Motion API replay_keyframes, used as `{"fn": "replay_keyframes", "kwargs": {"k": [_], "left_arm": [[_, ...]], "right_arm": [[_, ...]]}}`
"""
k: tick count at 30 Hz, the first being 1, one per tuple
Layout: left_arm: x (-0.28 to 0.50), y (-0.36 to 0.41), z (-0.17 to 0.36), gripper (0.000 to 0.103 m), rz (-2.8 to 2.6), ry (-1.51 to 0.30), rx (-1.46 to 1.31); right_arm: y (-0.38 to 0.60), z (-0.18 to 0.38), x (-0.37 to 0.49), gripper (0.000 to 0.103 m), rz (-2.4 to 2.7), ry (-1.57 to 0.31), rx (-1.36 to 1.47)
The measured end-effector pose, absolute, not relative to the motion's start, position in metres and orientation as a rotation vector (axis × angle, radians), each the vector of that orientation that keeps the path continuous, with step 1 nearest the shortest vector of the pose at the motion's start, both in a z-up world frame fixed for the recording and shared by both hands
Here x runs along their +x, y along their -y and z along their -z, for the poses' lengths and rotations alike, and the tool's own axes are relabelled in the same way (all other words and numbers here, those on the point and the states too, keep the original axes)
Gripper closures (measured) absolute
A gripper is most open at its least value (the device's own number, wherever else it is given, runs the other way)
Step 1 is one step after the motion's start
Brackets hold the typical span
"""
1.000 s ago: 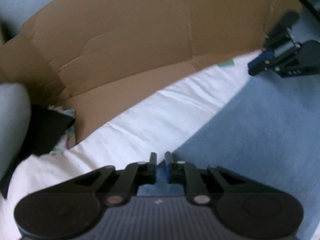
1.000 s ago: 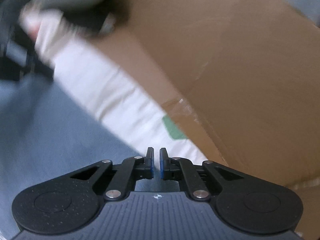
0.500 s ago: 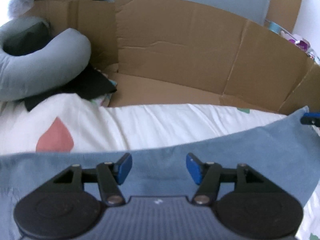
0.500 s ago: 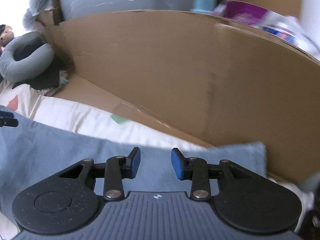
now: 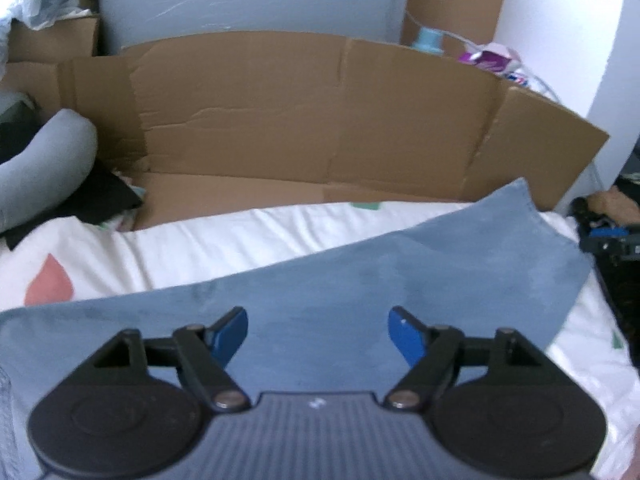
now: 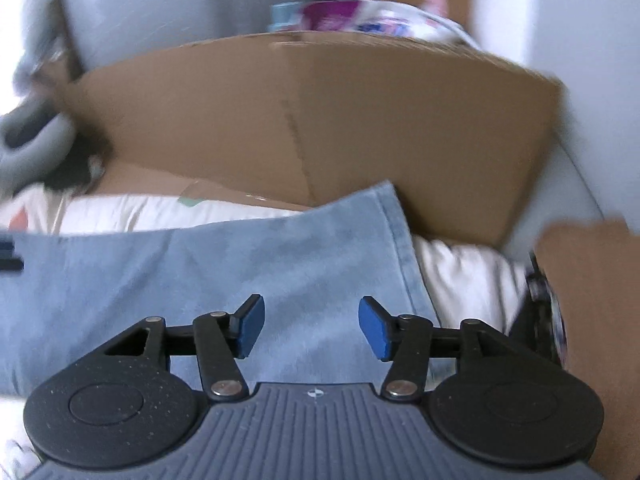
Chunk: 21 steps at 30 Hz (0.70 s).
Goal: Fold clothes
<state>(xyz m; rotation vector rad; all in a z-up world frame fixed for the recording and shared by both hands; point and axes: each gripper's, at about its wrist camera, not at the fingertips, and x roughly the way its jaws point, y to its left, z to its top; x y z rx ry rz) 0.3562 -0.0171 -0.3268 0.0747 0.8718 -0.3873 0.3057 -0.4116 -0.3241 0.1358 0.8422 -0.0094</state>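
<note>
A blue-grey cloth (image 5: 420, 276) lies spread flat on the white bedsheet (image 5: 240, 236). It also shows in the right wrist view (image 6: 200, 280). My left gripper (image 5: 318, 334) is open and empty above the cloth's near part. My right gripper (image 6: 312, 326) is open and empty above the cloth's right end, near its hemmed edge (image 6: 404, 248). The right gripper's body shows at the far right of the left wrist view (image 5: 608, 240).
A flattened cardboard sheet (image 5: 320, 120) stands as a wall along the bed's far side. A grey curved pillow (image 5: 44, 164) and a black cloth (image 5: 100, 200) lie at the left. Cluttered items (image 6: 360, 16) sit behind the cardboard. A brown object (image 6: 592, 280) is at right.
Both grippers have opened and let go of the blue cloth, which now lies flat on the sheet. Both have drawn back from it, and the jaws have spread wider.
</note>
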Motion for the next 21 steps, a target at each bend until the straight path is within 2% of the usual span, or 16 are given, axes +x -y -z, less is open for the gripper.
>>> {"fn": "replay_keyframes", "kwargs": {"k": [10, 21], "left_arm": [[0.334, 0.065, 0.341, 0.02, 0.465, -0.919, 0.015], [0.308, 0.117, 0.375, 0.02, 0.546, -0.97, 0.136]], "right_arm": [[0.433, 0.362, 0.265, 0.044, 0.061, -0.904, 0.267], [0.461, 0.382, 0.264, 0.044, 0.12, -0.911, 0.334]]}}
